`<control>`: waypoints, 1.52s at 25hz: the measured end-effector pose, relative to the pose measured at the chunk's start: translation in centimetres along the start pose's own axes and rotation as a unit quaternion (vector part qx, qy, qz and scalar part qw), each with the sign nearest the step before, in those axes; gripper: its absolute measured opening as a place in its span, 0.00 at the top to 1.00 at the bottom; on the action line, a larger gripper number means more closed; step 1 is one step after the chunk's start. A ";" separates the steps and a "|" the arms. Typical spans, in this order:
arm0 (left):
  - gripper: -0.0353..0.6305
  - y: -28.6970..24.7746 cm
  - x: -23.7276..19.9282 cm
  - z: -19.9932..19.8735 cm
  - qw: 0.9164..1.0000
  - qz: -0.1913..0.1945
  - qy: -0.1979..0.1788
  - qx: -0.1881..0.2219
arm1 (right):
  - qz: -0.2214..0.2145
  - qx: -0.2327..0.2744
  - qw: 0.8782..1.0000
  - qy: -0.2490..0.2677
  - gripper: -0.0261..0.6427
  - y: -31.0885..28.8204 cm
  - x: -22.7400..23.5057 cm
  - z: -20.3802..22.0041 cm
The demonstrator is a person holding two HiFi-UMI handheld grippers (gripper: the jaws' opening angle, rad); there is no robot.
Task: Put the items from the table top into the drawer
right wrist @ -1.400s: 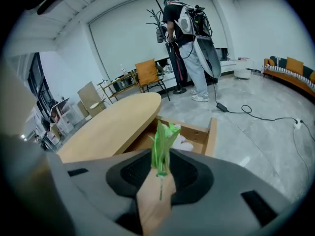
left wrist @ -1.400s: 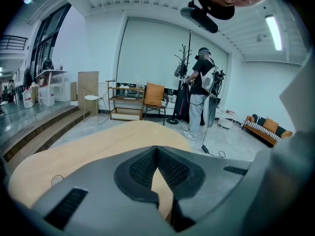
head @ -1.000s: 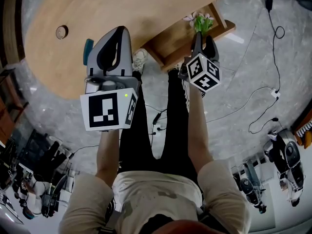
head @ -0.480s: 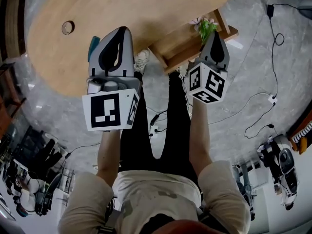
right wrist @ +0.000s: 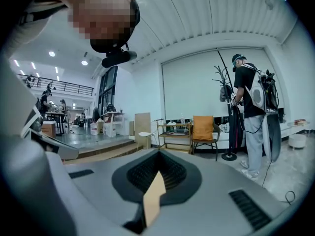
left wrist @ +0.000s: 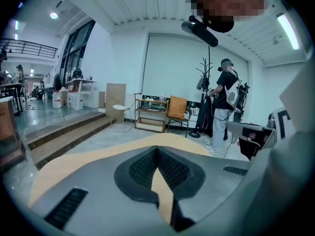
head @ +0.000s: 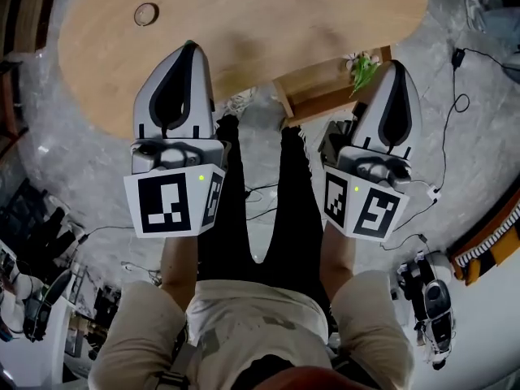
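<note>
Forearms come first, each carrying a gripper out over the grey floor. The left gripper (head: 186,49) has its jaws pressed together at the tip with nothing between them; its own view shows only a sliver of pale wood through the slit behind the pads. The right gripper (head: 399,67) is likewise closed and empty.

Just beyond the right gripper, on its inner side, lies the open wooden drawer (head: 321,88), with a green sprig (head: 363,68) lying in its far corner. Past that spreads the oval wooden surface (head: 268,15), bare but for one small round item (head: 146,13) near its far left edge (too small to name, and round, so there is no long axis to line up with).

That item lies ahead of the left gripper and slightly to its left, well apart from the right one. I judge the left gripper the nearer for the next pick. Its jaws would have to open first, and the carry would then run across to the drawer.
</note>
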State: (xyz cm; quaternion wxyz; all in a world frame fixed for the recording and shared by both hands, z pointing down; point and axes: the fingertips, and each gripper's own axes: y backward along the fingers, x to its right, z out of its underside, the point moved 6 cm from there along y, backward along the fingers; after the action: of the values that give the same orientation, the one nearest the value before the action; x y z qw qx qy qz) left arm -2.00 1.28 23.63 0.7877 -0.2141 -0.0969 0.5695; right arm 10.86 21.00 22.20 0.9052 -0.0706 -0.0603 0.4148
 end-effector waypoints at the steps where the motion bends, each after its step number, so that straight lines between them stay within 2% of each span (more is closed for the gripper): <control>1: 0.94 0.3 -0.6 0.0 1.000 -0.005 0.001 0.001 | -0.005 -0.001 1.000 0.000 0.95 -0.3 -0.6 0.0; 4: 0.94 1.0 -2.5 -0.1 1.000 -0.024 0.015 0.006 | -0.046 -0.016 0.999 0.014 0.95 -1.6 -2.8 0.5; 6: 0.94 1.8 -4.0 0.1 0.998 -0.043 0.037 0.012 | -0.120 -0.038 0.991 0.045 0.95 -2.8 -5.4 1.0; 8: 0.94 2.9 -5.5 0.3 0.996 -0.067 0.054 0.019 | -0.225 -0.061 0.968 0.092 0.95 -4.1 -9.2 1.6; 9: 0.94 3.5 -6.4 0.4 0.995 -0.078 0.057 0.022 | -0.282 -0.070 0.950 0.118 0.95 -4.7 -11.4 2.1; 10: 0.94 4.1 -7.2 0.5 0.994 -0.088 0.059 0.025 | -0.341 -0.081 0.926 0.142 0.95 -5.1 -13.7 2.6; 11: 0.94 4.8 -8.1 0.8 0.993 -0.100 0.064 0.026 | -0.401 -0.094 0.896 0.167 0.92 -5.2 -16.0 3.3; 12: 0.94 5.4 -9.0 1.1 0.990 -0.114 0.073 0.028 | -0.463 -0.109 0.857 0.197 0.81 -5.2 -18.0 4.2; 13: 0.94 6.1 -9.9 1.5 0.987 -0.133 0.086 0.030 | -0.522 -0.124 0.811 0.233 0.66 -5.2 -19.9 5.2; 15: 0.94 7.7 -11.6 2.6 0.978 -0.172 0.115 0.034 | -0.614 -0.149 0.707 0.318 0.59 -5.1 -23.1 7.4; 16: 0.94 8.5 -12.4 3.2 0.973 -0.188 0.126 0.035 | -0.644 -0.161 0.655 0.360 0.58 -4.9 -24.4 8.7; 18: 0.94 10.2 -14.0 4.7 0.966 -0.214 0.140 0.034 | -0.680 -0.183 0.563 0.433 0.58 -4.7 -26.6 11.5; 21: 0.94 12.7 -16.0 7.5 0.953 -0.254 0.163 0.025 | -0.701 -0.204 0.441 0.523 0.57 -4.7 -28.9 16.1; 22: 0.94 13.5 -16.5 8.3 0.948 -0.268 0.173 0.022 | -0.703 -0.211 0.403 0.546 0.58 -4.9 -29.4 17.7; 23: 0.94 14.2 -16.9 9.1 0.942 -0.280 0.182 0.020 | -0.705 -0.221 0.371 0.563 0.58 -5.1 -29.8 19.0; 24: 0.94 14.8 -17.2 9.9 0.937 -0.291 0.190 0.017 | -0.705 -0.230 0.345 0.575 0.58 -5.4 -30.2 20.2; 26: 0.94 16.0 -17.7 11.1 0.930 -0.306 0.202 0.013 | -0.699 -0.244 0.307 0.598 0.58 -5.8 -30.9 21.9; 29: 0.94 17.5 -18.1 12.7 0.922 -0.320 0.217 0.009 | -0.689 -0.252 0.270 0.624 0.58 -5.9 -31.7 23.5; 32: 0.94 18.2 -18.4 13.5 0.916 -0.329 0.228 0.010 | -0.679 -0.255 0.246 0.643 0.58 -6.2 -32.1 24.7; 33: 0.94 18.2 -18.5 13.7 0.915 -0.331 0.229 0.010 | -0.675 -0.252 0.240 0.650 0.58 -6.4 -32.3 25.0; 35: 0.94 18.3 -18.8 13.8 0.914 -0.333 0.232 0.016 | -0.667 -0.246 0.233 0.664 0.66 -6.7 -32.7 25.0; 38: 0.94 18.4 -19.1 13.8 0.911 -0.336 0.237 0.021 | -0.653 -0.240 0.216 0.685 0.68 -6.4 -33.0 25.0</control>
State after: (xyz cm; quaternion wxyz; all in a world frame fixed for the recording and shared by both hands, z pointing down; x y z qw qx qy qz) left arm -29.62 -8.74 29.42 0.9366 -0.2812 0.0378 0.2058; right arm -10.00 -6.28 46.25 0.4909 -0.4775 0.4611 -0.5642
